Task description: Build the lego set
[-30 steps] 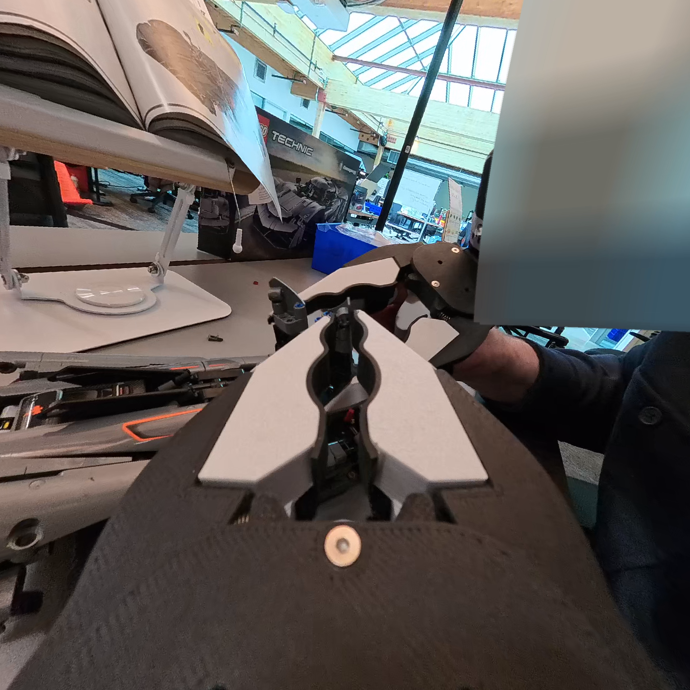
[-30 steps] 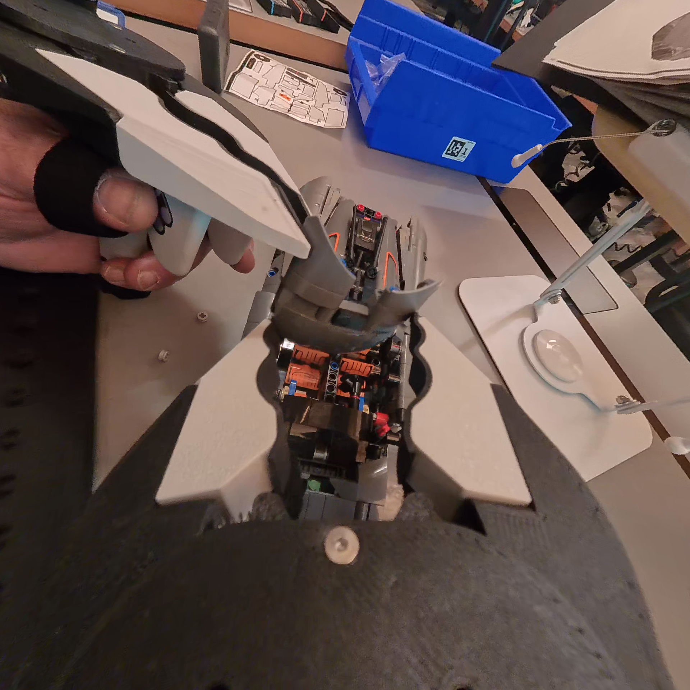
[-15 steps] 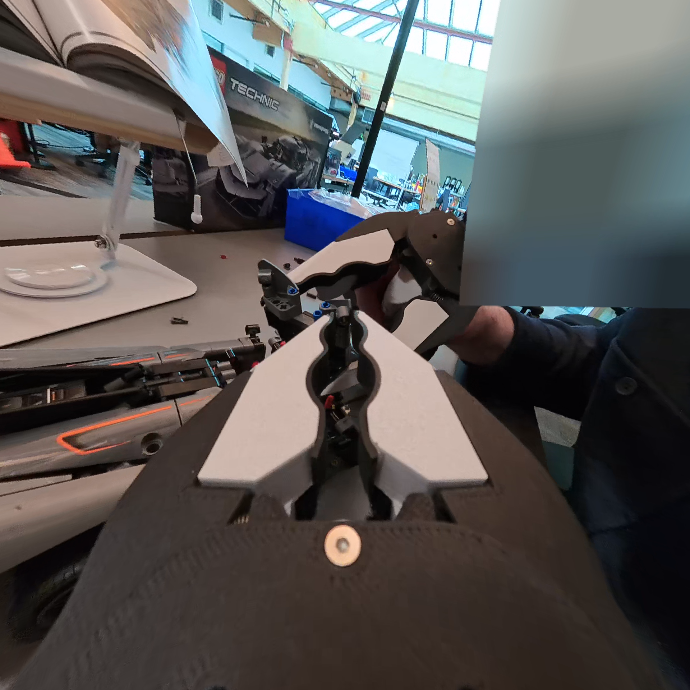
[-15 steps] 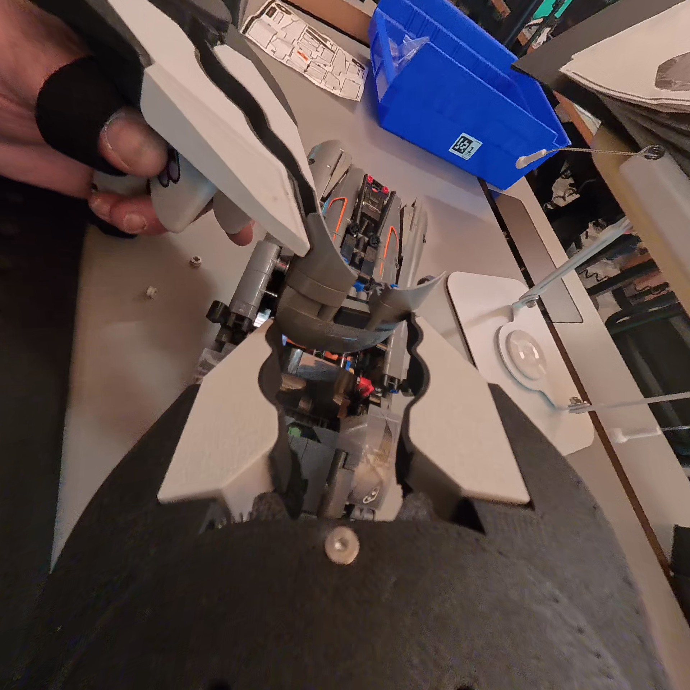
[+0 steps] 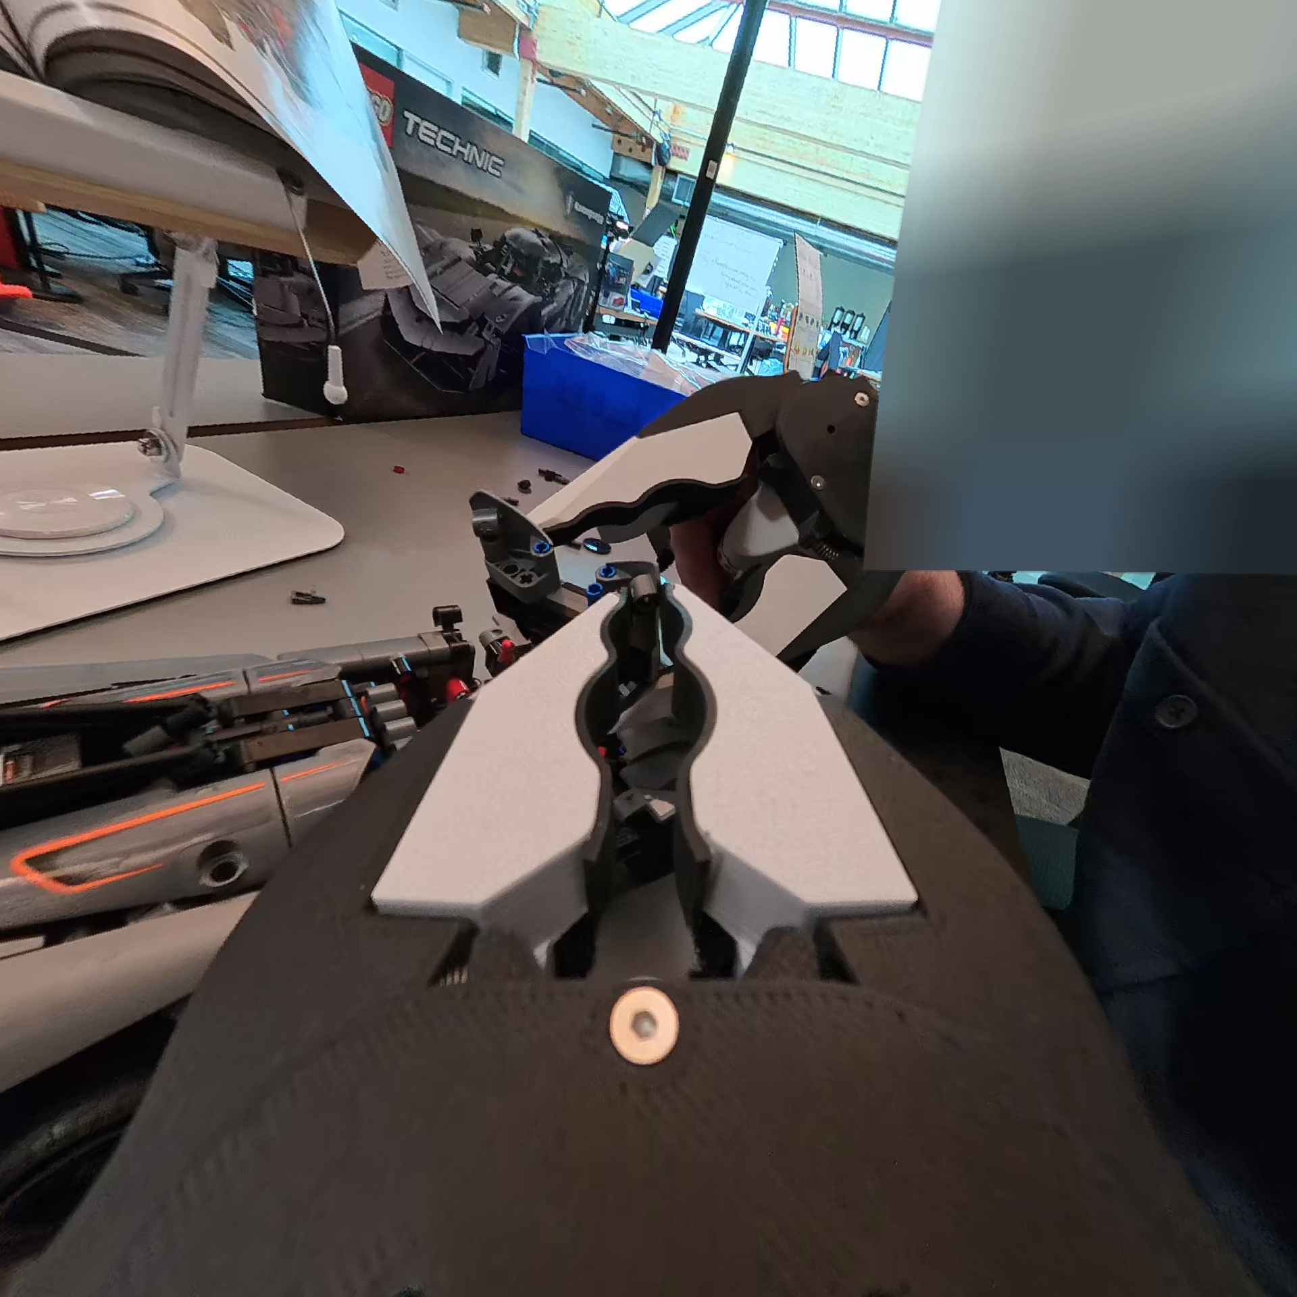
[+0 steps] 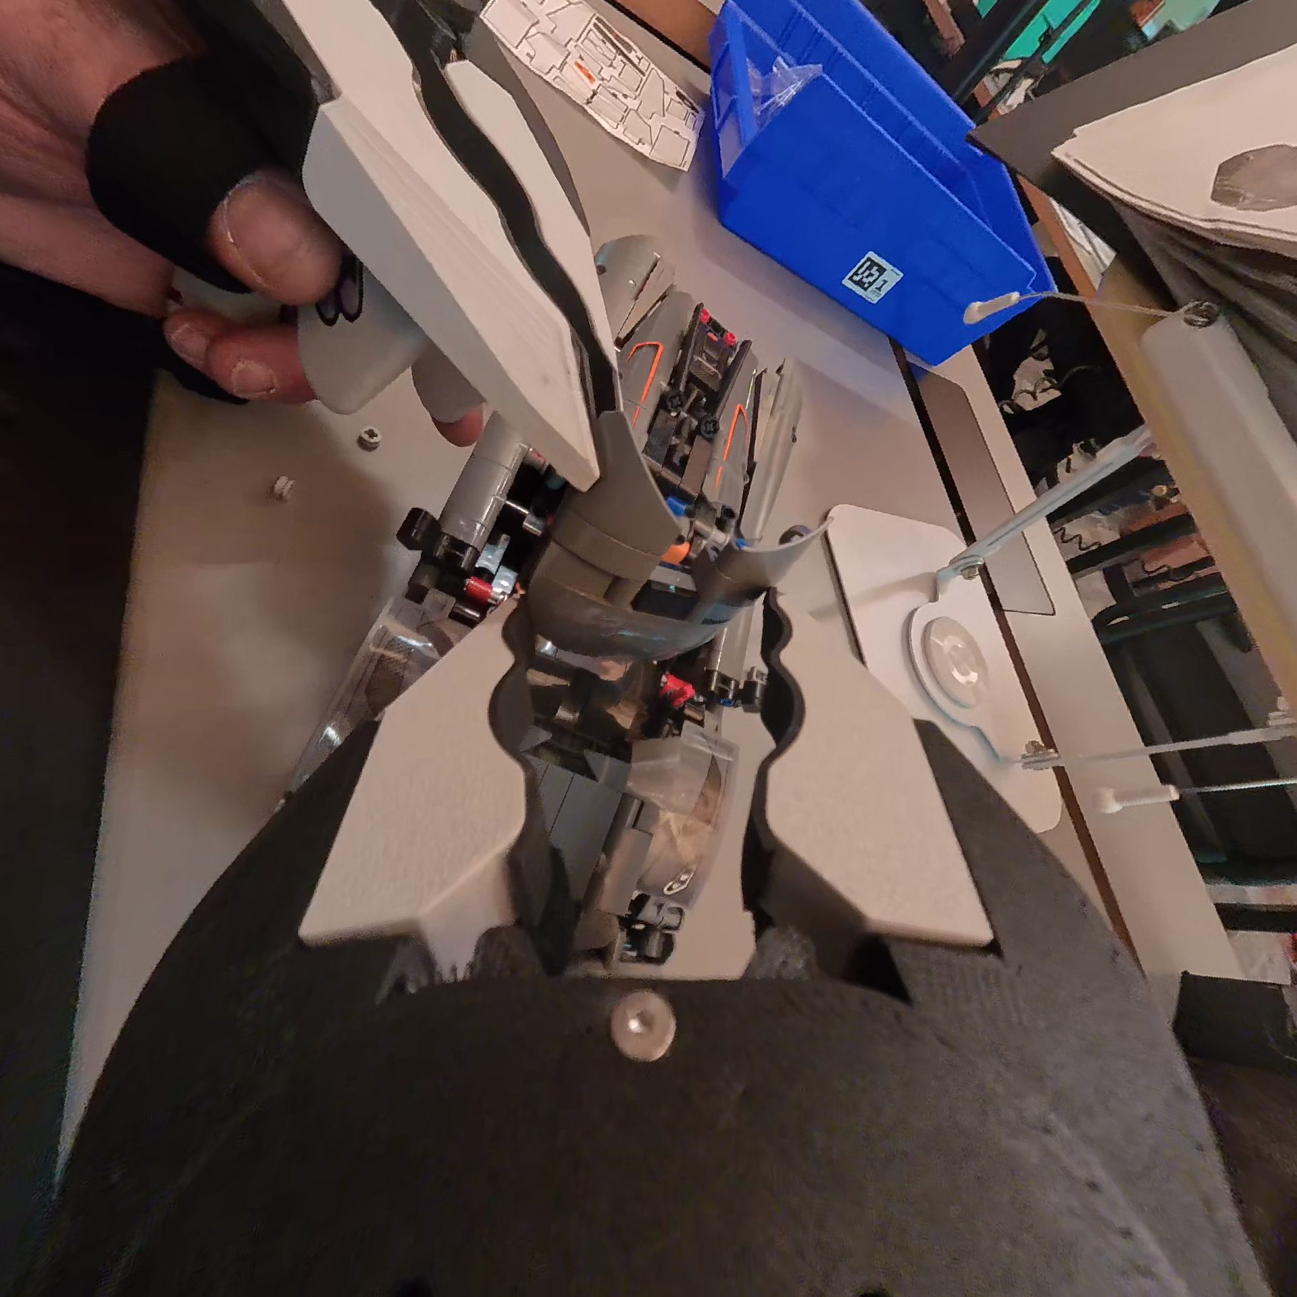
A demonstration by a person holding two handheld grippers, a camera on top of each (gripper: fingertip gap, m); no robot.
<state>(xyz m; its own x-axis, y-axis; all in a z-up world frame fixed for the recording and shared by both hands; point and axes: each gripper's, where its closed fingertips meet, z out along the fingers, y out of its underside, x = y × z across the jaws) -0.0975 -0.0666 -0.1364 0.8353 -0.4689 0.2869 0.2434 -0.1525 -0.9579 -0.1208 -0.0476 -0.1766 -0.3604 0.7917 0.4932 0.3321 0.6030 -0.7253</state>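
A grey Lego car body with orange lines (image 6: 702,393) lies on the table; it also shows at the left of the left wrist view (image 5: 175,807). A grey curved wheel-arch piece (image 6: 617,624) is held over the car. My right gripper (image 6: 639,610) has its jaws set wide, with the arch spanning the gap between its fingertips. My left gripper (image 6: 603,456) comes in from the upper left and is shut on the arch's left end. In the left wrist view my left gripper (image 5: 642,603) pinches a dark edge, and the right gripper (image 5: 547,519) sits beside the arch's far end (image 5: 512,547).
A blue bin (image 6: 863,182) and a sticker sheet (image 6: 603,91) lie behind the car. A white stand base with a lens (image 6: 954,660) is to the right. The set's box (image 5: 456,295) and an open book (image 5: 140,70) stand behind. Small loose pieces (image 6: 368,440) lie at the left.
Both grippers have moved together with the arch along the car body, and the left gripper looms closer in the right wrist view. Neither gripper's jaws have changed.
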